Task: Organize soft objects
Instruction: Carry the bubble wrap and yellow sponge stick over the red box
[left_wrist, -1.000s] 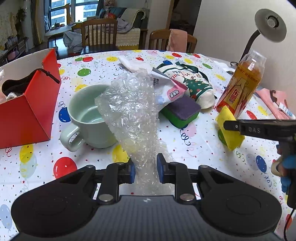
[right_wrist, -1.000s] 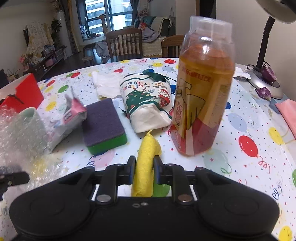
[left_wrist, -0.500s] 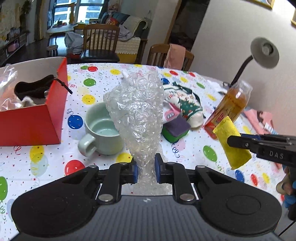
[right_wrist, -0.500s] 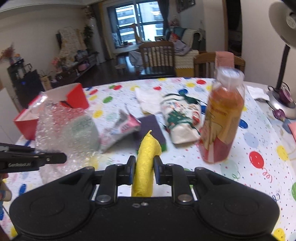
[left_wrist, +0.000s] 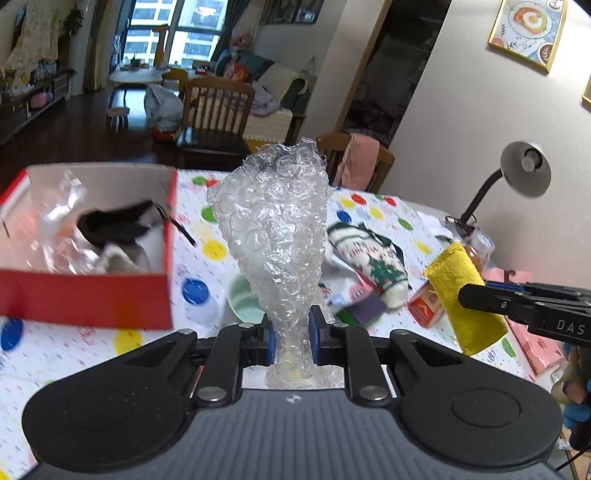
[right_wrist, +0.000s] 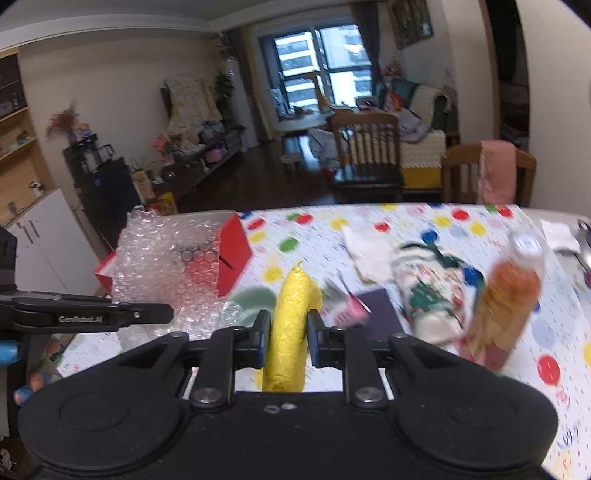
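Observation:
My left gripper (left_wrist: 291, 341) is shut on a crumpled sheet of clear bubble wrap (left_wrist: 273, 229) and holds it upright well above the table. My right gripper (right_wrist: 286, 341) is shut on a yellow cloth (right_wrist: 293, 325), also lifted; the cloth shows at the right of the left wrist view (left_wrist: 463, 295). The bubble wrap shows at the left of the right wrist view (right_wrist: 166, 266). A red box (left_wrist: 88, 299) at the left holds a black item and clear plastic. A Christmas-print pouch (left_wrist: 373, 258) and a purple-green sponge (left_wrist: 364, 310) lie on the table.
A pale green mug (left_wrist: 243, 302) stands below the bubble wrap. An orange drink bottle (right_wrist: 506, 295) stands at the right. A pink packet (right_wrist: 349, 310), white cloth (right_wrist: 369, 251), a desk lamp (left_wrist: 524, 173) and wooden chairs (left_wrist: 216, 114) are around the balloon-print tablecloth (left_wrist: 74, 354).
Both grippers have risen well above the table with the bubble wrap and the yellow cloth. The left view has swung left, so the red box now lies closer.

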